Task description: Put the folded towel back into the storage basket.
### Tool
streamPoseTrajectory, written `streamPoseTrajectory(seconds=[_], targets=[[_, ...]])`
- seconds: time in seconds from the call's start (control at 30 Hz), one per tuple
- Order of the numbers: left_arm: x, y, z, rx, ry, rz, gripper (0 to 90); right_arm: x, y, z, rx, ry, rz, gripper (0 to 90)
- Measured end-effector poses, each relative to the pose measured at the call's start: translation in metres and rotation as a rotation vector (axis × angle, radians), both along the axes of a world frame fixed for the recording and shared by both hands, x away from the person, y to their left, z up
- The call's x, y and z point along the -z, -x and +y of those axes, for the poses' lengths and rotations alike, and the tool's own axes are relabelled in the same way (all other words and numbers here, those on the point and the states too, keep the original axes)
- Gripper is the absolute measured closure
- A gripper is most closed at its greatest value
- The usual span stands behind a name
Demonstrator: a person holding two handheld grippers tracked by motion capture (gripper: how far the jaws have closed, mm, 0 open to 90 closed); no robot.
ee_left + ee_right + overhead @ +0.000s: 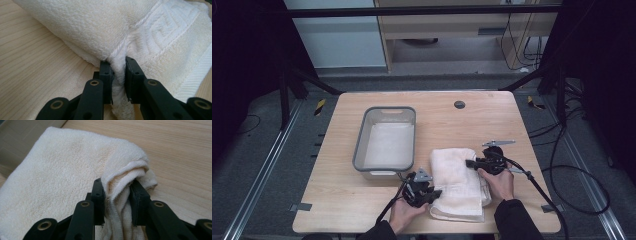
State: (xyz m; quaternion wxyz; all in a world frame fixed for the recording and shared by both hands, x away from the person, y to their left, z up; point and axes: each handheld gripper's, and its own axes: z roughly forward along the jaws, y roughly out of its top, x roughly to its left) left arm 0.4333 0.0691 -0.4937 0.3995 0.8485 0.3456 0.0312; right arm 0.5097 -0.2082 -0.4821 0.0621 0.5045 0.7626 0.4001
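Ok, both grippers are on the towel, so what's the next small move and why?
Probably lift both grippers together, just enough to raise the towel off the table. The left gripper is shut on a bunched edge, and the right gripper is shut on a folded corner, so both grips look set. The grey bin sits just to the left, a likely place for it.

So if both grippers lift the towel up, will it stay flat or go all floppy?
Probably floppy: the towel is soft terry that already bunches where the left gripper and right gripper pinch it, so the middle would likely sag. It looks thick and folded, so perhaps a bit heavy. The fuzzy cloth shouldn't slip easily.
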Motion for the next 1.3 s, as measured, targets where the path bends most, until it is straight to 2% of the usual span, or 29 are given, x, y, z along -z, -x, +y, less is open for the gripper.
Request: streamPoseTrajectory(seconds=[0.37,0.43,0.8,0.97,1.07,1.3], targets=[[-0.008,0.005,0.004,0.009,0.043,-0.030,78.3,-0.020,0.012,-0.004,-0.014,-0.030,-0.068,70.6],[-0.011,0.006,0.005,0.012,0.047,-0.041,78.3,-0.027,0.016,-0.005,-0.016,-0.038,-0.089,70.8],[-0.025,0.011,0.008,0.016,0.078,-0.096,78.5,-0.044,0.024,-0.008,-0.014,-0.060,-0.140,71.0],[-0.034,0.013,0.010,0.012,0.099,-0.118,78.4,-0.053,0.028,-0.008,-0.013,-0.065,-0.182,71.0],[-0.038,0.014,0.011,0.016,0.104,-0.131,78.5,-0.059,0.030,-0.008,-0.008,-0.075,-0.190,70.9],[-0.048,0.016,0.013,0.016,0.130,-0.158,78.6,-0.071,0.035,-0.007,-0.008,-0.072,-0.230,71.0]])
